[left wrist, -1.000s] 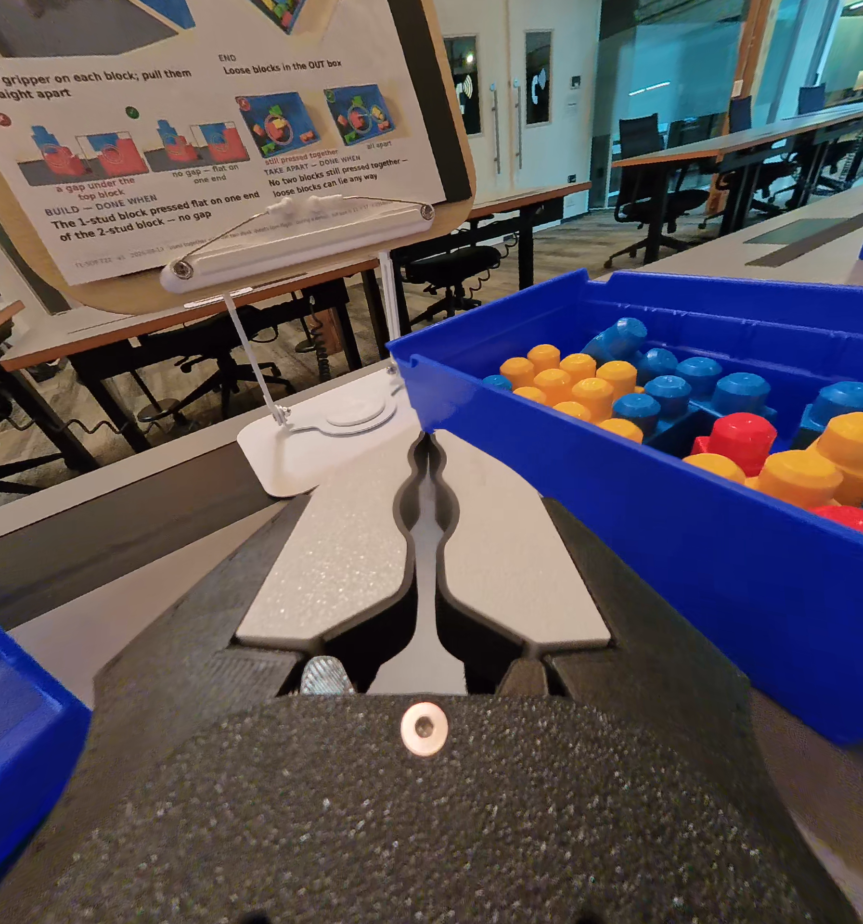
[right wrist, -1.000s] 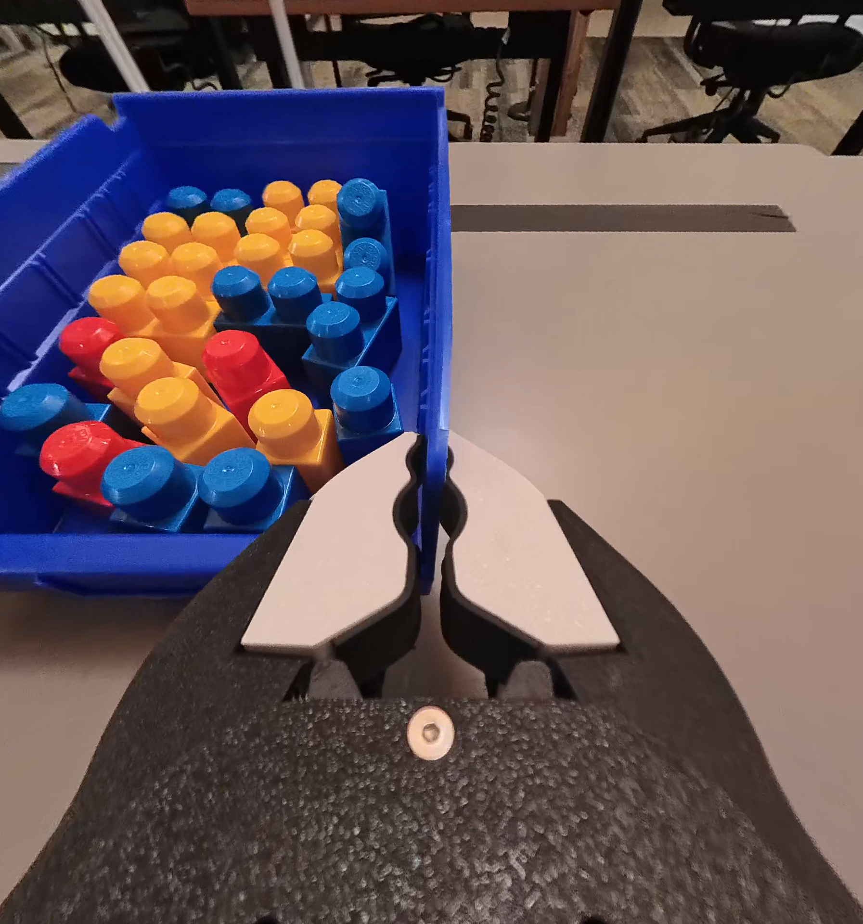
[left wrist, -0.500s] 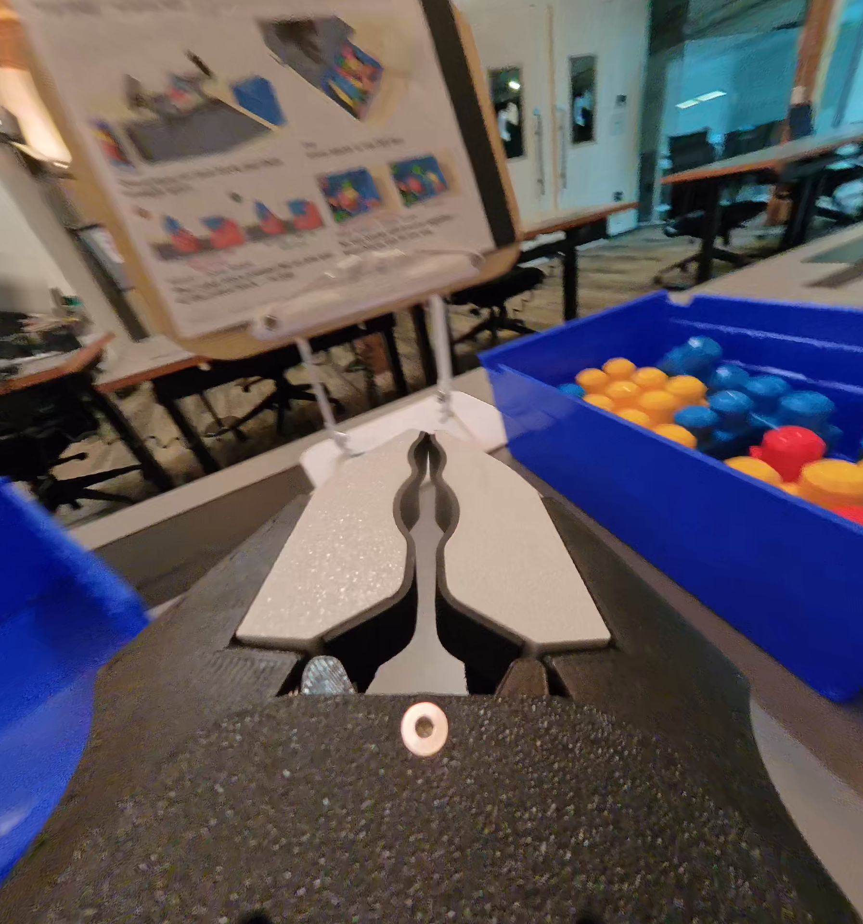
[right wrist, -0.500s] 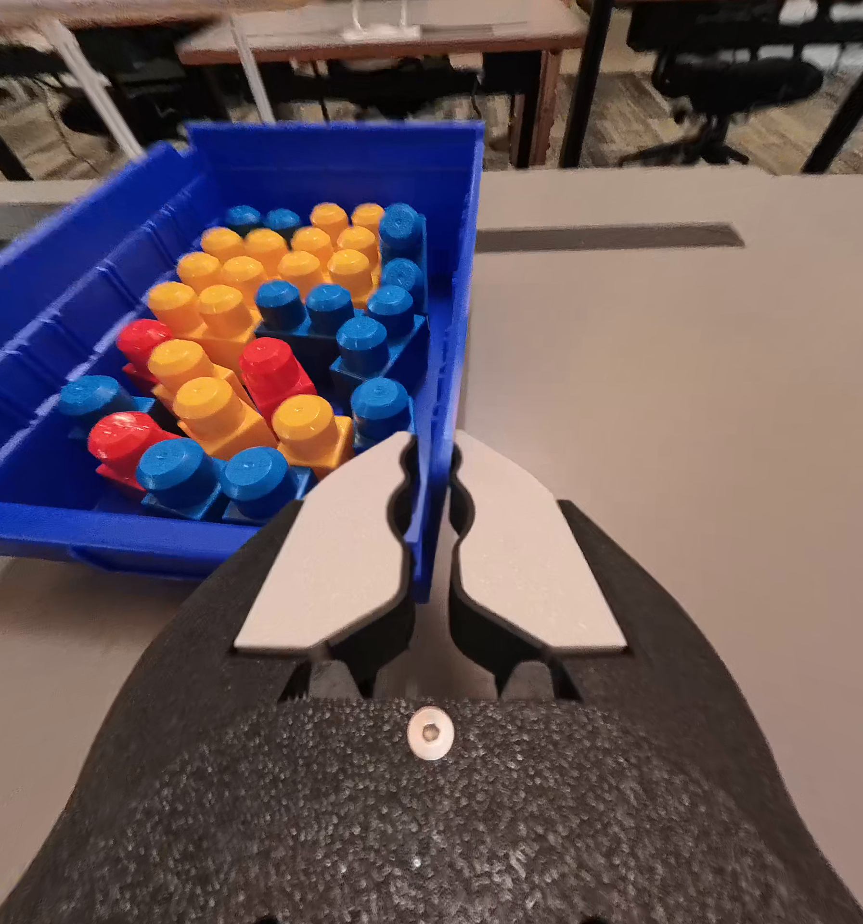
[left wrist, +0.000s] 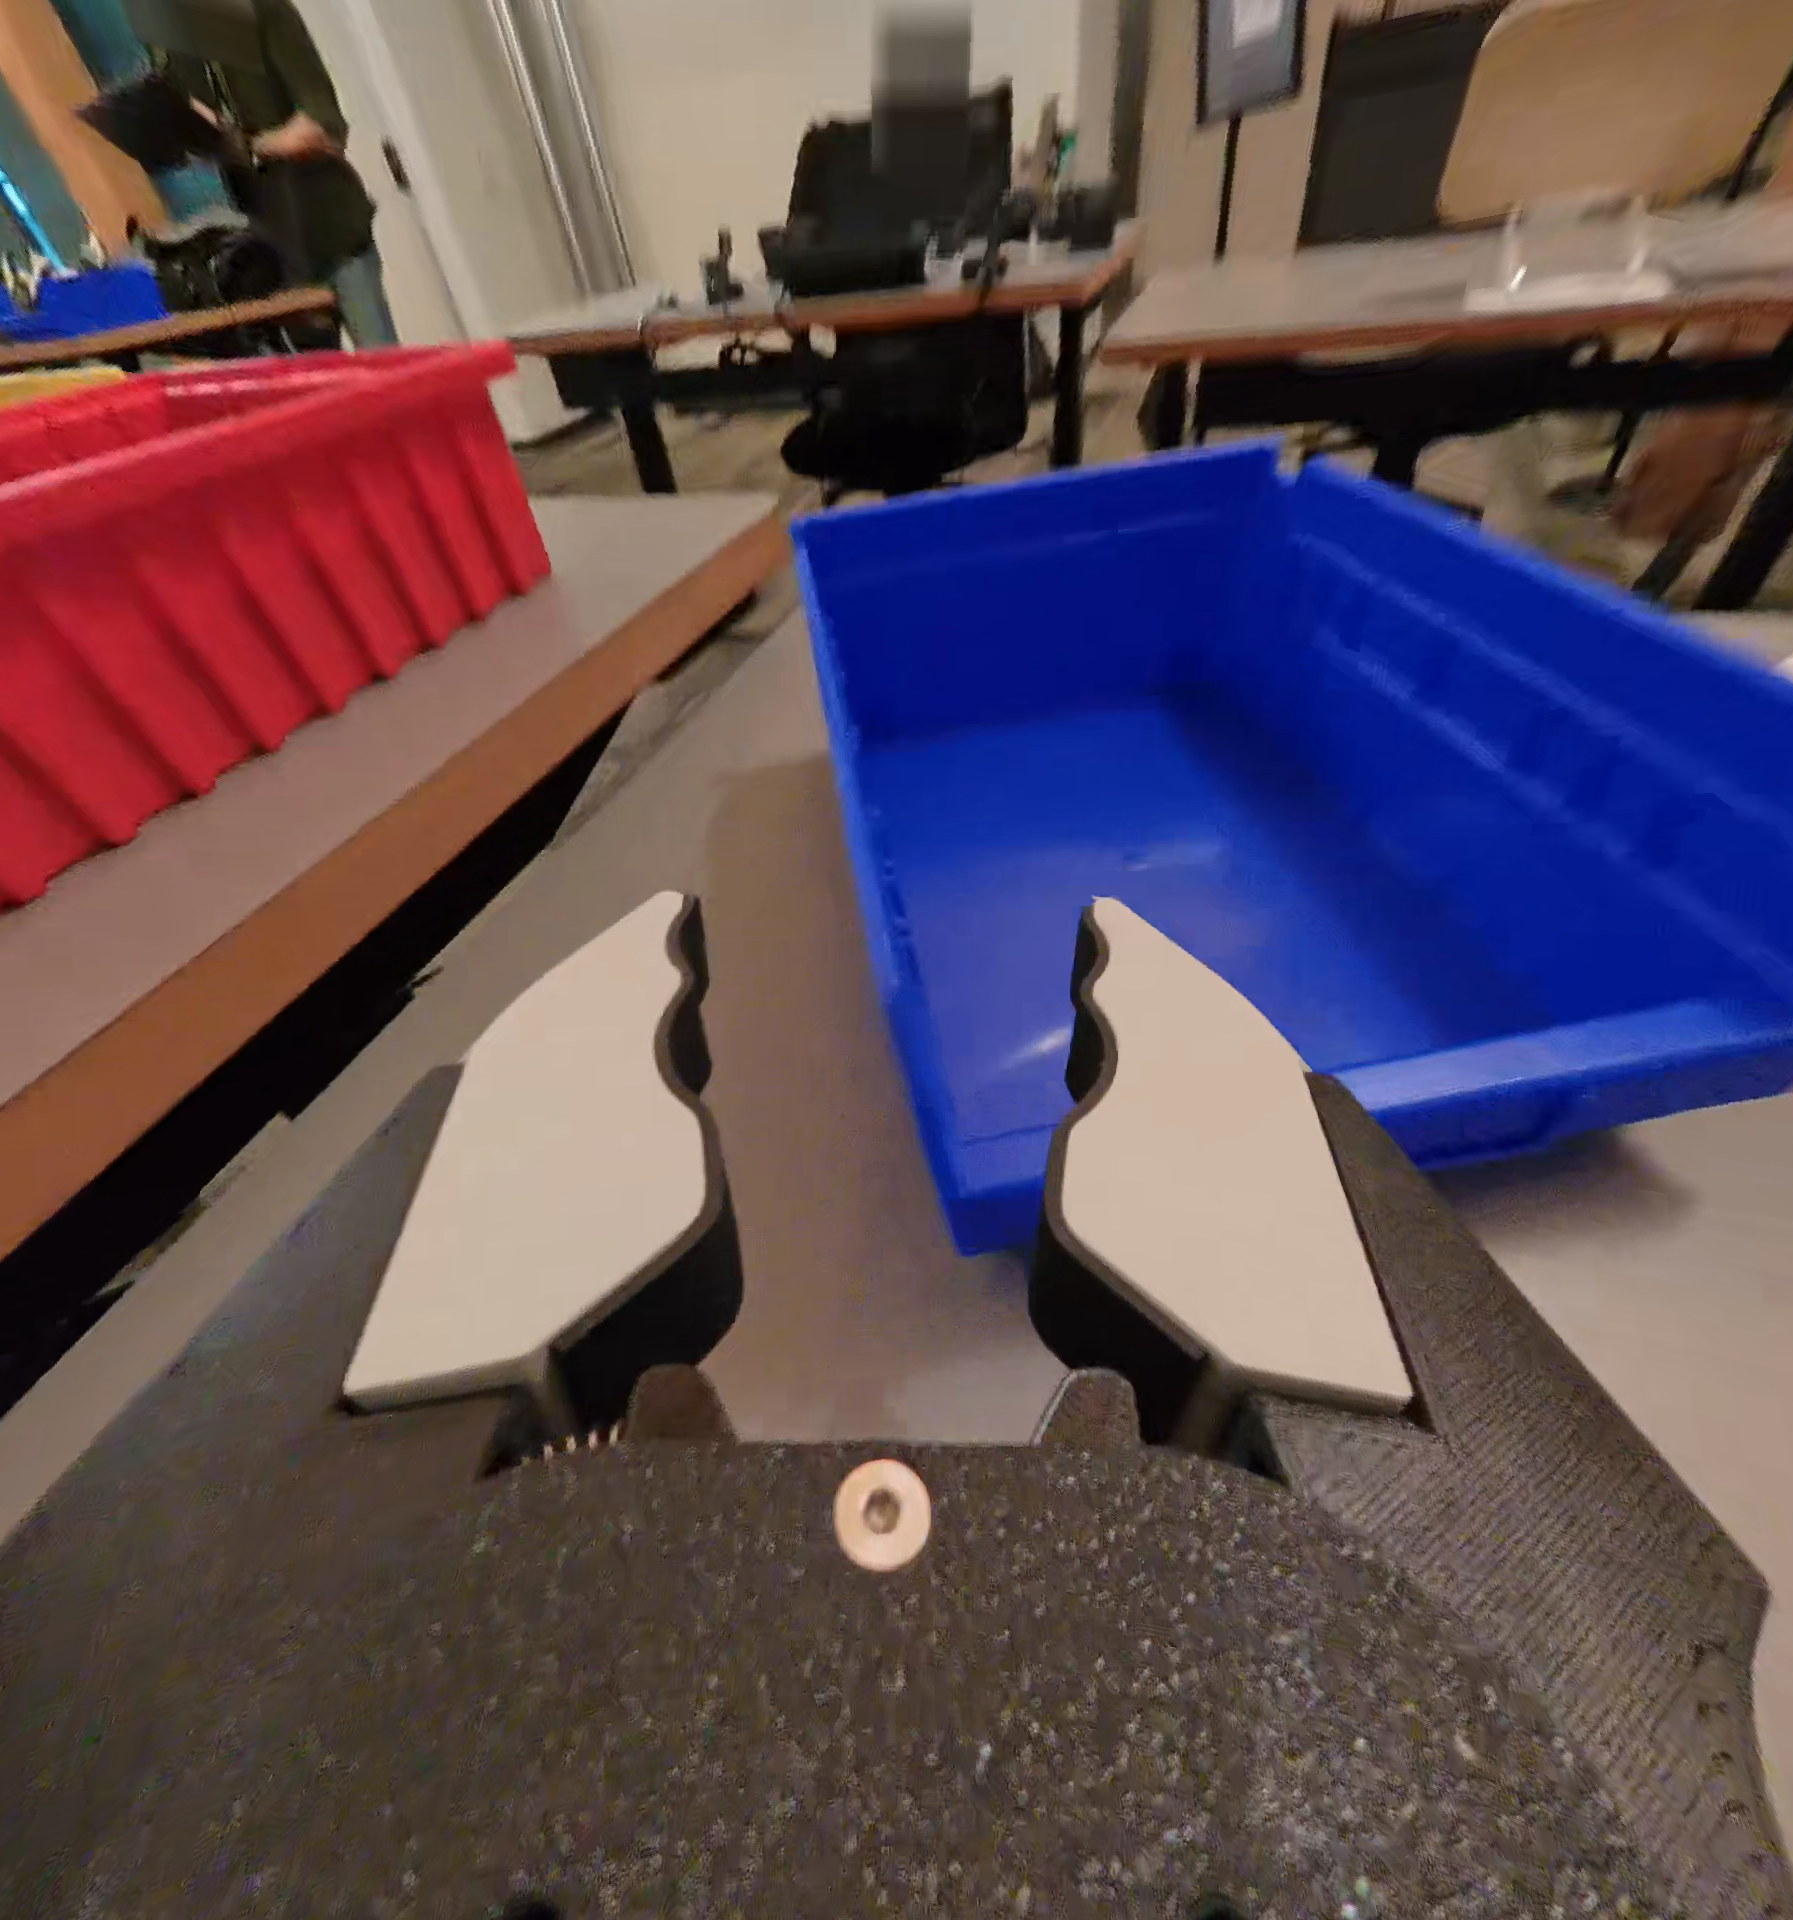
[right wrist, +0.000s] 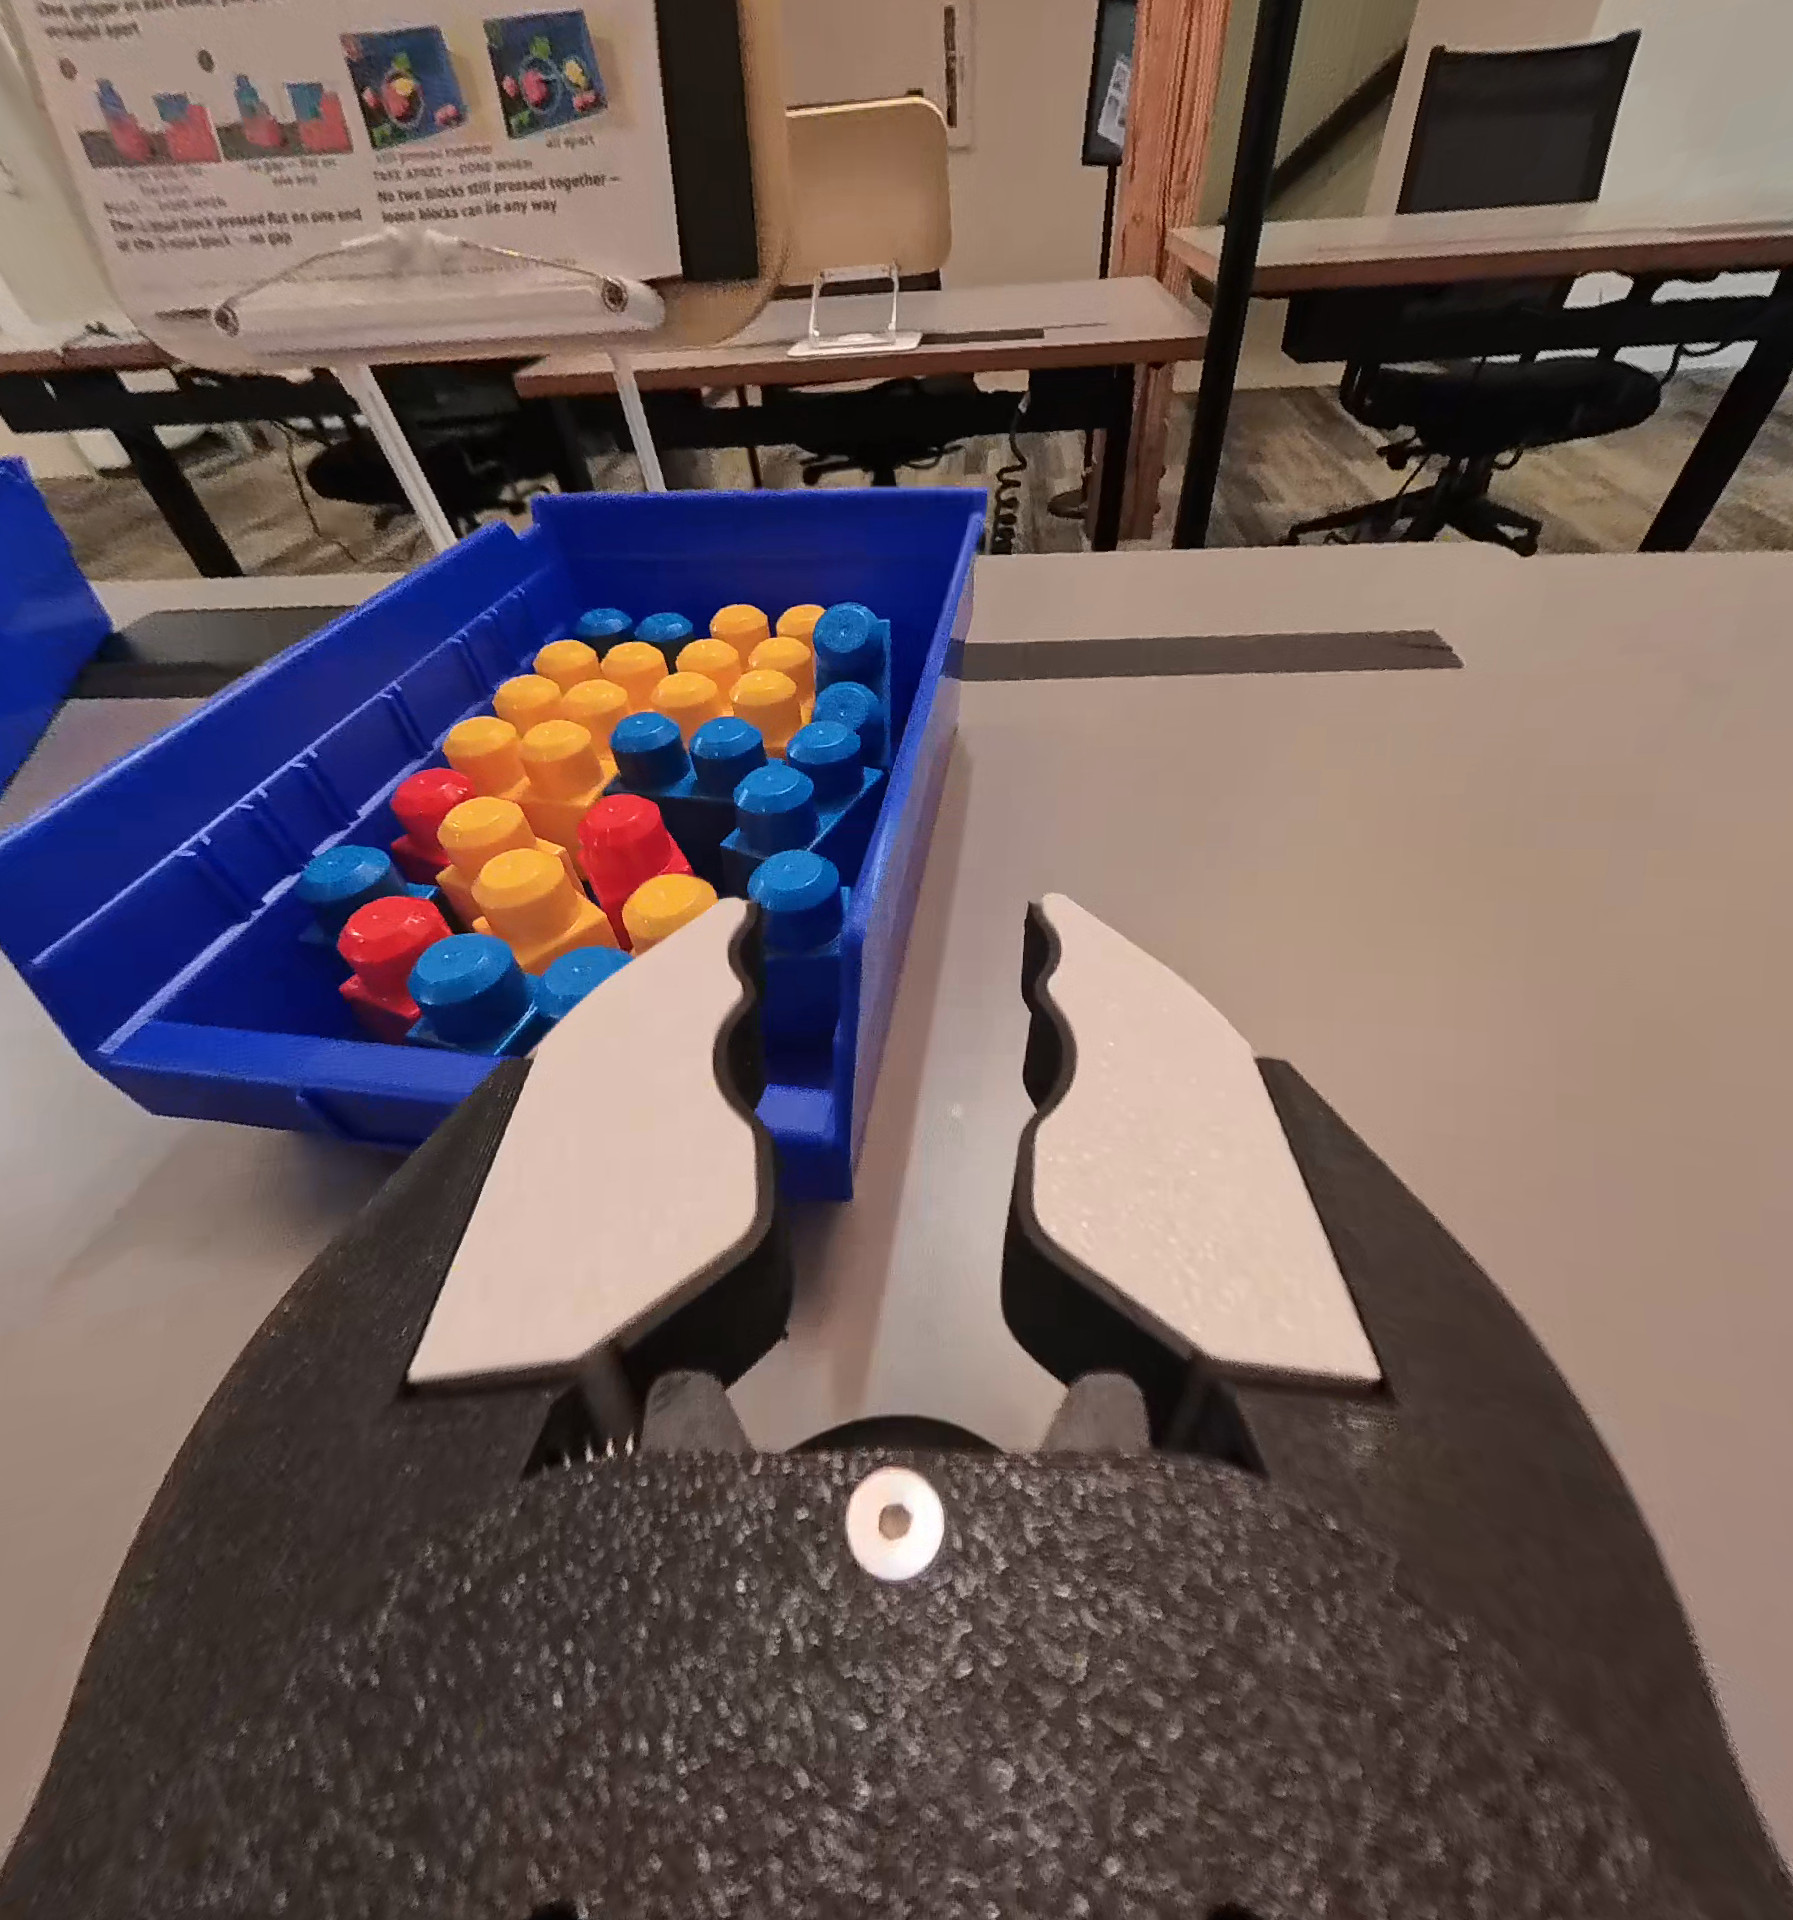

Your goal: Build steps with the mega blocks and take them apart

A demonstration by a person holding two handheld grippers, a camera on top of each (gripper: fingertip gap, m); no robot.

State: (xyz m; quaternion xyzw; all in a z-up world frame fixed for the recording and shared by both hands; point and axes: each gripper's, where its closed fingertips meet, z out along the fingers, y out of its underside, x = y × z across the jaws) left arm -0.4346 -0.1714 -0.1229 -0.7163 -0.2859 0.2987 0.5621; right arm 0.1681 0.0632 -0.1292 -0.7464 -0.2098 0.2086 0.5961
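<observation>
On the table (right wrist: 1391, 831), blocks (right wrist: 643, 790) lie left of the spread jaws.

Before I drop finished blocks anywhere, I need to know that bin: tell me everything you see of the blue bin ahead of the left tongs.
The empty blue bin is glossy moulded plastic, rectangular and open-topped, with ribbed side walls and a lower front lip. Nothing lies inside. It sits flat on the grey table, skewed to the view. The open left tongs hover over its near corner, apparently clear of it.

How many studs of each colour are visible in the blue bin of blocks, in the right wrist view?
Orange studs: 15
Blue studs: 12
Red studs: 3
Total: 30 visible studs
</observation>
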